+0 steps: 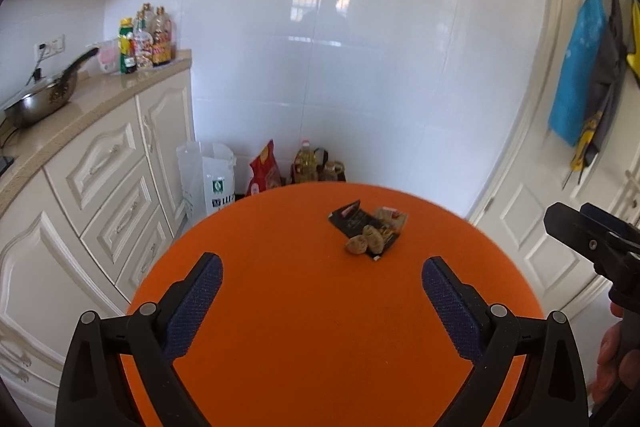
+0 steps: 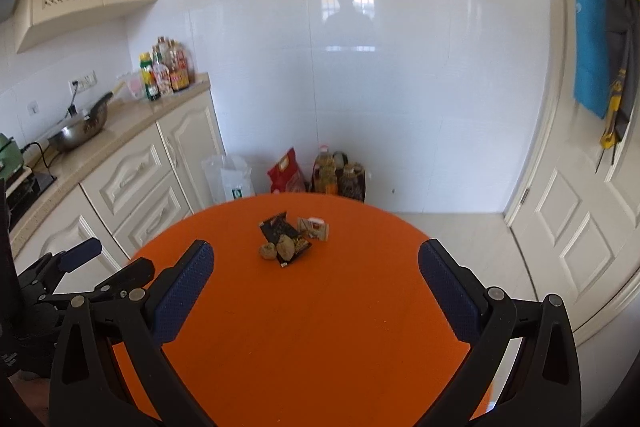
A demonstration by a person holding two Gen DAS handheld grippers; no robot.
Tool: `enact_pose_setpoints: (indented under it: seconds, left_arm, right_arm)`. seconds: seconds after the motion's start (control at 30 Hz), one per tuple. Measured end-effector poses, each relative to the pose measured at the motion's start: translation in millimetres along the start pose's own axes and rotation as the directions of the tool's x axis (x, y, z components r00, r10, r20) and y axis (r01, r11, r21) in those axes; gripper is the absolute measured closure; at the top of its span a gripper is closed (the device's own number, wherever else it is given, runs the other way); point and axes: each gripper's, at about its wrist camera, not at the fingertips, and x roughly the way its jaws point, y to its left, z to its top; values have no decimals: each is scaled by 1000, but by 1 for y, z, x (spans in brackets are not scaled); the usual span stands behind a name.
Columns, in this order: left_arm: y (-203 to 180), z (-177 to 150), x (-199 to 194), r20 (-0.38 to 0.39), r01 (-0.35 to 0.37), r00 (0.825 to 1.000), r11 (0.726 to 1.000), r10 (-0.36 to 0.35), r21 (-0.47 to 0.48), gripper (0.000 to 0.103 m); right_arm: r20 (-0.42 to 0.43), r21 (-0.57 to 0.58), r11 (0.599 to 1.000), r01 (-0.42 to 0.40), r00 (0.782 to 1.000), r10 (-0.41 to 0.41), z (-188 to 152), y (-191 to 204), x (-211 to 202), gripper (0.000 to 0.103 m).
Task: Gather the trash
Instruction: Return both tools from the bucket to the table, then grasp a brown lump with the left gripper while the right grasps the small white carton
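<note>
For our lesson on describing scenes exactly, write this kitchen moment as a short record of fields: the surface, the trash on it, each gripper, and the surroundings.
surface: round orange table
trash: black foil wrapper, small pale printed packet beside it, two crumpled brownish paper balls, all clustered toward the table's far side
left gripper: open, empty, short of the trash
right gripper: open, empty, short of the trash
surroundings: cream kitchen cabinets at left, white plastic bag on the floor beyond the table
</note>
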Motion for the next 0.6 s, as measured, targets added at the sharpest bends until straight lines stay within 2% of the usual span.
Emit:
enact_pose_setpoints:
  seconds: [0.2,0.33,0.5,0.6]
  left_arm:
    - [-32,24,90,-102,-11,995,999,17,53,5]
    - [-49,55,169,-167,-12,986,997,24,72,7]
    - [-61,81,250,-216,-4,976,996,23,87,7]
    - [-71,91,287,-231,0,973,995,24,104,14]
  right_arm:
    - [-97,45,999,2,995,2,-6,-22,60,0]
    - [-151,56,998,-2,988,10,-8,-31,98,0]
    - [-197,79,997,1,980,15,-11,-44,133,0]
    - [-215,88,996,3,977,16,-13,-49,147,1]
